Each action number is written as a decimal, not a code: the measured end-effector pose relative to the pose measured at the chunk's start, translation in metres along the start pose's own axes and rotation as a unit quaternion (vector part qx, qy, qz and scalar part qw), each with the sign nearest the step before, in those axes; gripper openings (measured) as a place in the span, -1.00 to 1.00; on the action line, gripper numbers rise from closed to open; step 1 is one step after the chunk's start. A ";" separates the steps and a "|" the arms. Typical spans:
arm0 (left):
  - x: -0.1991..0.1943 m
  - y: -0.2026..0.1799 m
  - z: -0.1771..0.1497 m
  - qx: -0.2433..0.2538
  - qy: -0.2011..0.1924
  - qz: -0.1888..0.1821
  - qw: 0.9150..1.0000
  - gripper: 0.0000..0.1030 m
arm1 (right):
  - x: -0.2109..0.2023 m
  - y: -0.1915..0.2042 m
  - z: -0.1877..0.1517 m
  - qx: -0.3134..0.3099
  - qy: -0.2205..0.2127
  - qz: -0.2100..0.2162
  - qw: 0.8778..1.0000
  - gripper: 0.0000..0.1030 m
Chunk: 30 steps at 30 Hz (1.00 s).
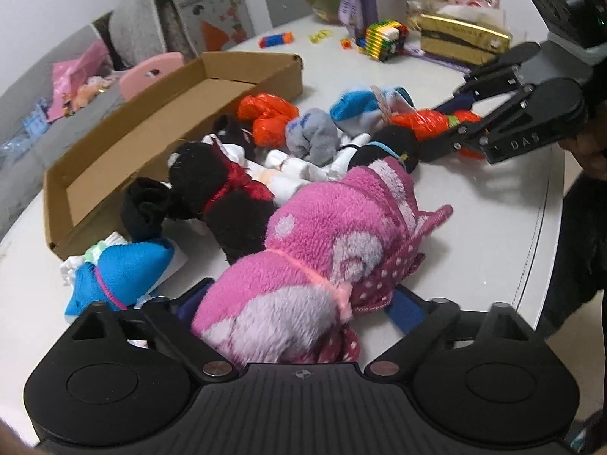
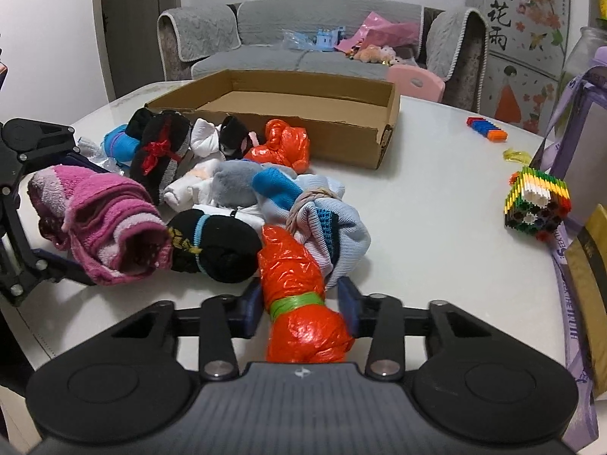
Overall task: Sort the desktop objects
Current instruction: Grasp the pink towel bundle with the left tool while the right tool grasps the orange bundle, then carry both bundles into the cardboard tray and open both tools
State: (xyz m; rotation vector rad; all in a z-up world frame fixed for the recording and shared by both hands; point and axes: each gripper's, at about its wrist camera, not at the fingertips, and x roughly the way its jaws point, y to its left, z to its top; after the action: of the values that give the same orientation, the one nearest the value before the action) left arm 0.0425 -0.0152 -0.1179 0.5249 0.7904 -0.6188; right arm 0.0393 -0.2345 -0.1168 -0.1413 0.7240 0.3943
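A heap of rolled socks and tied bags lies on the white table (image 1: 474,227) in front of a shallow cardboard box (image 2: 303,129). My left gripper (image 1: 296,303) is open; its fingers stand on both sides of a fluffy pink sock bundle (image 1: 303,258) that rests on the table and is not visibly squeezed. My right gripper (image 2: 299,303) is shut on an orange plastic bag bundle (image 2: 296,265) tied with a green band, the pads pressing at the band. In the left wrist view the right gripper (image 1: 432,129) reaches in from the right onto that orange bundle (image 1: 421,121).
The heap holds black socks (image 2: 216,246), a blue sock (image 1: 117,273), a grey bundle (image 1: 311,136) and a second orange bag (image 2: 280,144). A colourful block cube (image 2: 537,208), a gold box (image 1: 463,38) and small toys stand further off. A grey sofa (image 2: 303,34) is behind.
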 end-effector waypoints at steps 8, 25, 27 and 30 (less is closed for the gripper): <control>-0.015 -0.007 -0.003 -0.017 -0.009 -0.003 1.000 0.64 | -0.005 -0.001 0.000 0.001 0.007 0.005 1.000 -0.34; -0.086 0.009 0.013 -0.096 -0.092 0.045 0.990 0.65 | -0.048 -0.030 0.009 0.079 -0.073 0.034 0.994 -0.44; -0.096 0.019 0.023 -0.109 -0.100 0.068 0.987 0.65 | -0.058 -0.036 0.020 0.094 -0.099 0.039 0.990 -0.44; -0.107 0.040 0.040 -0.138 -0.108 0.093 0.980 0.65 | -0.069 -0.039 0.042 0.102 -0.132 0.036 0.985 -0.44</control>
State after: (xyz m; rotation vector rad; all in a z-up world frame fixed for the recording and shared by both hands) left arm 0.0307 0.0209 -0.0030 0.2664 0.6004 -0.3765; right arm 0.0338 -0.2805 -0.0400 0.1295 0.5051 0.3969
